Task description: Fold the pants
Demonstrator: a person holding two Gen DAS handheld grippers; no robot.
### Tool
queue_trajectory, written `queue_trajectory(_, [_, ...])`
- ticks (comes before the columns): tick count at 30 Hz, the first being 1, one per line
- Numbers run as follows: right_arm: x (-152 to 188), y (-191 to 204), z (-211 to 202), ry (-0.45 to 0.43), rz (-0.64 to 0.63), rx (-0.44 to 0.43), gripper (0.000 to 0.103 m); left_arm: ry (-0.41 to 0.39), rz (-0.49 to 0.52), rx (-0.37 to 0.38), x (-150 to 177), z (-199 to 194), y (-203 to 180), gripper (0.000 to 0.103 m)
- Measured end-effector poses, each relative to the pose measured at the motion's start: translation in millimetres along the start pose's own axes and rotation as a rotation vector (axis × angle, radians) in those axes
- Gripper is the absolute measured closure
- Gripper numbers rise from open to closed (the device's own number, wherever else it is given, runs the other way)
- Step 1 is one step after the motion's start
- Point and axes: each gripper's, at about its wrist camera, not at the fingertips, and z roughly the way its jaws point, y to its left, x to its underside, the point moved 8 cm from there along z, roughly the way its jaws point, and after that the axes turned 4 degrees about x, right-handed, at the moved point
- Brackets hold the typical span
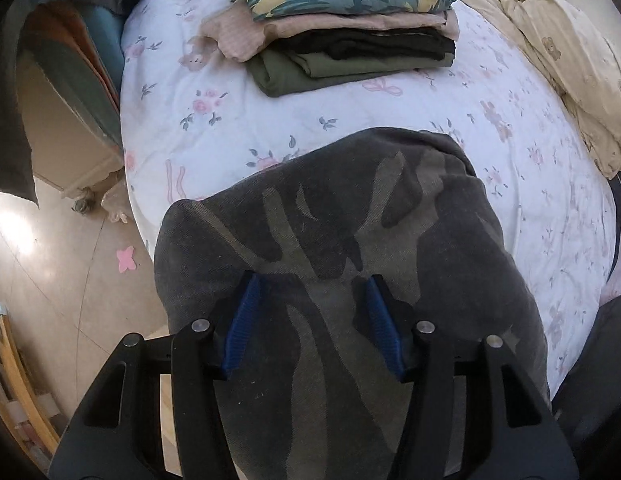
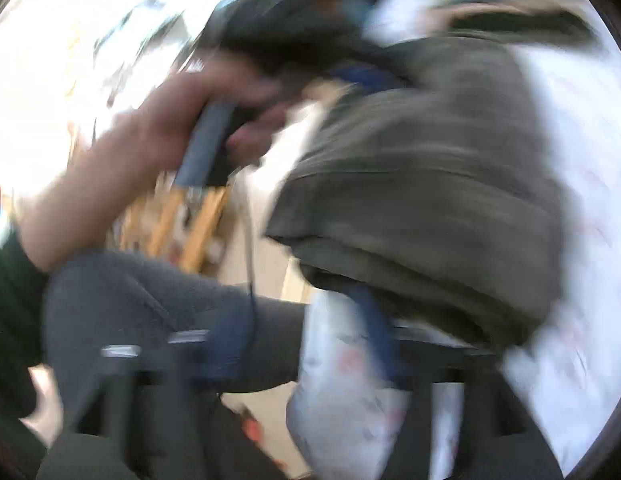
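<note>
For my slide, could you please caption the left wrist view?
Open left gripper over camouflage pants on a floral bed.

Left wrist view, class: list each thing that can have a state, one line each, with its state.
Dark camouflage pants: folded, lying on the bed.
Stack of four garments, teal patterned on top: folded, piled.
Cream quilt: rumpled.
Left claw: open, above the pants.

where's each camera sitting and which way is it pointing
Left wrist: on the left tongs, looking steeply down at the camouflage pants on the bed; both blue pads show, apart.
Right wrist: on the right tongs, blurred, looking across the bed edge; a bare hand and dark trouser leg show.
Shared: the pants and the flowered sheet.
</note>
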Motion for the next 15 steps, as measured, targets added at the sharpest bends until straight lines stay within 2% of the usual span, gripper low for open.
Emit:
queue_trajectory(1, [3,-29,-28,-0.08,0.119,0.005,0.004,-0.001,0.009,-0.004,0,0,0,0.051])
queue_trajectory(2, [5,-49,-43,-0.117,0.188,0.006,0.002,-0.002,0.019,-0.008,0,1,0,0.051])
queue_trajectory(4, [14,-89,-56,-0.143,0.36,0.002,0.0,-0.005,0.029,-0.011,3,0,1,0.051])
queue_trajectory(6, [24,-127,-54,-0.154,0.582,-0.075,0.0,-0.005,0.029,-0.009,3,-1,1,0.051])
queue_trajectory(7, [24,-144,-47,-0.165,0.695,-0.147,0.0,-0.006,0.027,-0.01,3,0,2,0.051])
queue_trajectory(11, [16,-156,-7,-0.168,0.8,-0.226,0.0,-0.008,0.05,-0.022,1,0,2,0.051])
queue_trajectory(12, [10,-154,1,-0.174,0.817,-0.275,0.0,-0.01,0.055,-0.025,1,0,3,0.051])
queue_trajectory(15, [-8,-135,13,-0.156,0.748,-0.379,0.0,-0.016,0.053,-0.032,1,0,2,0.051])
